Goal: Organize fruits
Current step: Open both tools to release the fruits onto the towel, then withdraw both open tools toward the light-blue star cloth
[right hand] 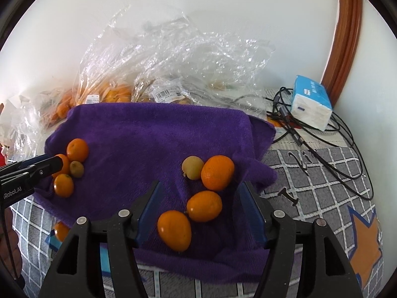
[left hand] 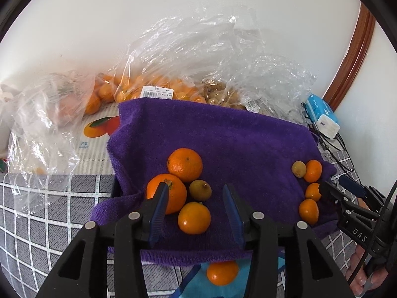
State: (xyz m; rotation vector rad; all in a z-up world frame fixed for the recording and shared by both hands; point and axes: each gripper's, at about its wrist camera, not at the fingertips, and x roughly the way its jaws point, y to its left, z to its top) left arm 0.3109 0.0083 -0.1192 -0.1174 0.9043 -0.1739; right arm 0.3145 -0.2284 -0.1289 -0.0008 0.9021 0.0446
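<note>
A purple towel (left hand: 235, 136) (right hand: 153, 134) lies on the table with two fruit groups. The left group holds three oranges (left hand: 184, 165) and one small brown-green fruit (left hand: 200, 190). My left gripper (left hand: 196, 191) is open and empty just over this group, its left finger in front of one orange (left hand: 173, 196). The right group holds three small oranges (right hand: 217, 172) and a pale yellow-green fruit (right hand: 193, 167). My right gripper (right hand: 199, 186) is open and empty around this group. One orange (left hand: 222, 272) lies off the towel at the front edge.
Clear plastic bags (left hand: 173, 57) of oranges and brown fruit stand behind the towel by the white wall. A blue tissue pack (right hand: 311, 101) and black cables (right hand: 335, 149) lie at the right. The grey checked cloth (right hand: 322, 186) covers the table.
</note>
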